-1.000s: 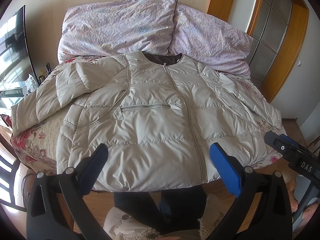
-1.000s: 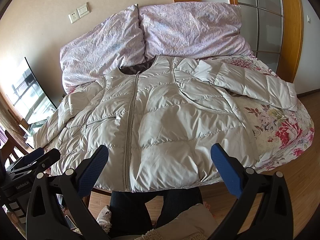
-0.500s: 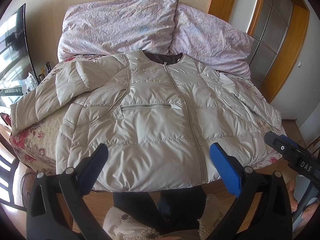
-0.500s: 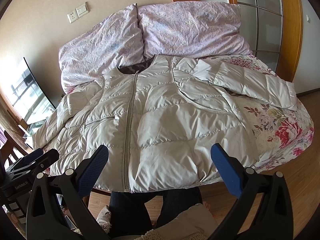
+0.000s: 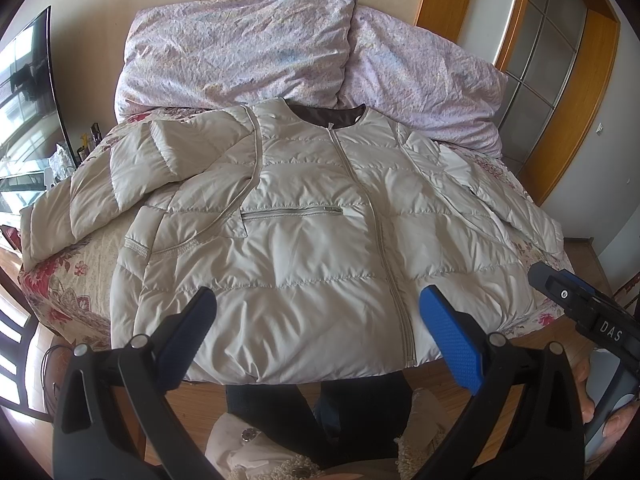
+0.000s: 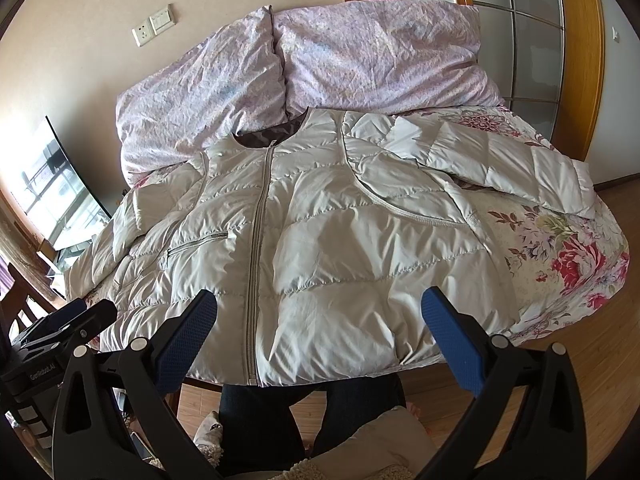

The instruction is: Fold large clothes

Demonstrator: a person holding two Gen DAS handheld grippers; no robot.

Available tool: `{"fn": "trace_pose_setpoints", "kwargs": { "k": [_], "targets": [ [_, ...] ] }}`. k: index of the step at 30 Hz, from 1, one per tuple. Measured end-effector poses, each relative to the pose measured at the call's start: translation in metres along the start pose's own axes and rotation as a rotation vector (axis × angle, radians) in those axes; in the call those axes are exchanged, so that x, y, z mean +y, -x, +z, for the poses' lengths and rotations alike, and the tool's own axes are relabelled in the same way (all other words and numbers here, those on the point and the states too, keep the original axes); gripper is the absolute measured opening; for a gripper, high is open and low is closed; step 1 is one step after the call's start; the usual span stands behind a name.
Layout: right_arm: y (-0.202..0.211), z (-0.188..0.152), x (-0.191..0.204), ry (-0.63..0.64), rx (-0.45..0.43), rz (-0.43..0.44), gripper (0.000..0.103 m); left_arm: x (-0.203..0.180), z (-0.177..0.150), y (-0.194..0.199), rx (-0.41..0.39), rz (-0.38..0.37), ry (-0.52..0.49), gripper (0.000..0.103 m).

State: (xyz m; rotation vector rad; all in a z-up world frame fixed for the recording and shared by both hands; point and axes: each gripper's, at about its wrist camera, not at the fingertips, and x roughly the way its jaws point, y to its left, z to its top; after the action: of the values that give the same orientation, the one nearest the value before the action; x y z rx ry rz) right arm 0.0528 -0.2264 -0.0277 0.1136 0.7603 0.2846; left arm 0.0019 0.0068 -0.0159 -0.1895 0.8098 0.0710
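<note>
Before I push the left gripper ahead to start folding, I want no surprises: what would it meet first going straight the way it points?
Most likely the beige puffer jacket, on its lower front panel just left of the zipper. The left gripper has its jaws open and nothing between them. Depth is hard to judge.

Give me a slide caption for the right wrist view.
Open right gripper above a beige jacket spread flat on the bed.
</note>
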Motion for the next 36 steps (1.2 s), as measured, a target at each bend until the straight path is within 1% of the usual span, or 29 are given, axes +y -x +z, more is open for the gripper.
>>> {"fn": "trace_pose_setpoints", "kwargs": {
  "k": [8, 10, 11, 13, 17, 20, 24, 25, 27, 28, 30, 31, 33, 36],
  "targets": [
    [-0.002, 0.003, -0.004, -0.005, -0.007, -0.002, 0.102, 0.002, -0.003, -0.005, -0.002, 0.003, 0.003, 0.101],
    [-0.004, 0.005, -0.011, -0.034, -0.017, 0.009, 0.102, 0.002, -0.005, -0.008, -0.003, 0.008, 0.004, 0.101],
    [-0.004, 0.007, -0.017, -0.056, -0.027, 0.016, 0.102, 0.001, 0.003, -0.008, -0.003, 0.011, 0.005, 0.101],
    [-0.01, 0.014, -0.031, -0.102, -0.048, 0.027, 0.102, 0.001, 0.006, -0.009, -0.004, 0.018, 0.003, 0.101],
    [-0.026, 0.027, -0.072, -0.225, -0.099, 0.067, 0.102, 0.004, 0.017, -0.016, -0.007, 0.057, 0.008, 0.101],
    [-0.042, 0.039, -0.114, -0.342, -0.104, 0.021, 0.102, 0.013, 0.026, -0.027, 0.01, 0.058, 0.025, 0.101],
    [-0.06, 0.053, -0.186, -0.546, -0.101, -0.031, 0.102, 0.033, 0.039, -0.047, 0.051, 0.027, 0.071, 0.101],
    [-0.063, 0.054, -0.204, -0.595, -0.11, -0.047, 0.095, 0.037, 0.041, -0.052, 0.061, 0.017, 0.083, 0.101],
    [-0.067, 0.056, -0.243, -0.71, -0.127, -0.095, 0.087, 0.046, 0.044, -0.061, 0.079, -0.006, 0.106, 0.101],
    [-0.069, 0.055, -0.26, -0.763, -0.134, -0.113, 0.078, 0.05, 0.045, -0.066, 0.086, -0.02, 0.117, 0.101],
    [-0.071, 0.046, -0.297, -0.906, -0.145, -0.143, 0.071, 0.058, 0.047, -0.075, 0.1, -0.063, 0.145, 0.101],
    [-0.072, 0.041, -0.313, -0.966, -0.154, -0.141, 0.066, 0.062, 0.048, -0.079, 0.108, -0.081, 0.159, 0.101],
    [-0.074, 0.03, -0.338, -1.059, -0.168, -0.147, 0.063, 0.067, 0.051, -0.088, 0.121, -0.105, 0.181, 0.101],
    [-0.078, 0.02, -0.36, -1.122, -0.18, -0.172, 0.061, 0.073, 0.055, -0.101, 0.13, -0.14, 0.206, 0.101]
  ]
}}
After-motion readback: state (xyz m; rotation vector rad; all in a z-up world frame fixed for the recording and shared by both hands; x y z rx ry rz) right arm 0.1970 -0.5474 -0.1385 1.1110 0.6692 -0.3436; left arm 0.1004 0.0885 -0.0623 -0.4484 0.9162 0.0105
